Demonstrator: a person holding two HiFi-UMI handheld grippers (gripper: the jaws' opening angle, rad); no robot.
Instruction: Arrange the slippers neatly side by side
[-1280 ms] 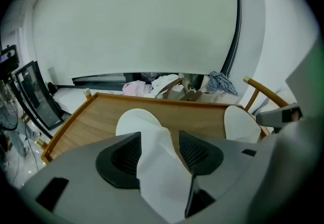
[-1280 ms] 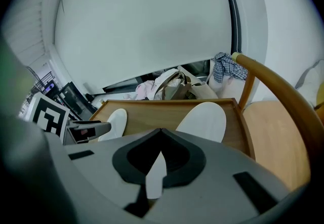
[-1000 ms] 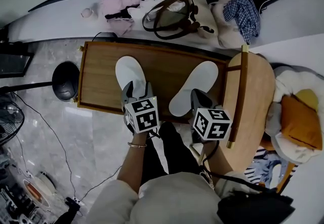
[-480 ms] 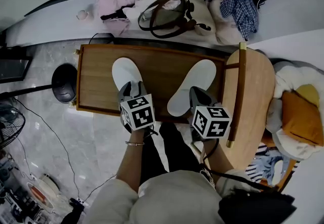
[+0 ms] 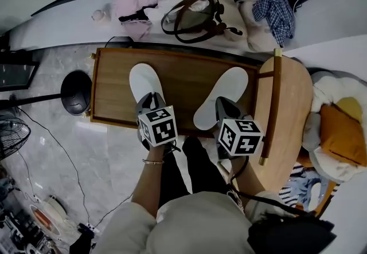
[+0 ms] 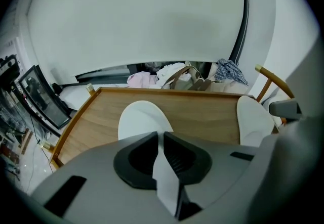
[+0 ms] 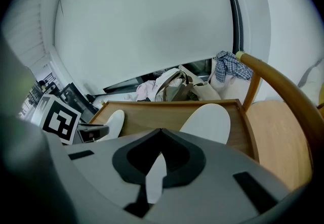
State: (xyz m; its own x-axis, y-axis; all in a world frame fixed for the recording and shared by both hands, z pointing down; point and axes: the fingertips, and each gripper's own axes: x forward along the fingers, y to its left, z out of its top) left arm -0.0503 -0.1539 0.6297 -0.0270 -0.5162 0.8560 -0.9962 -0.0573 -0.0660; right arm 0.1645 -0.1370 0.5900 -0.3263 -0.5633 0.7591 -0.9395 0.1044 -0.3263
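Head view looks steeply down from above; both gripper views skim low, close, forward over the shared surface (image 5: 183,83), left slipper (image 5: 146,82) and right slipper (image 5: 227,93).

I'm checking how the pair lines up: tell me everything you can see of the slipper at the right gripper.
The right slipper is plain white, flat and oval, soft fabric by its look. It lies on the wooden tray near its right end, toe angled away and rightward, not parallel to the left slipper, which lies apart from it. Its near end is pinched between the jaws of the right gripper.
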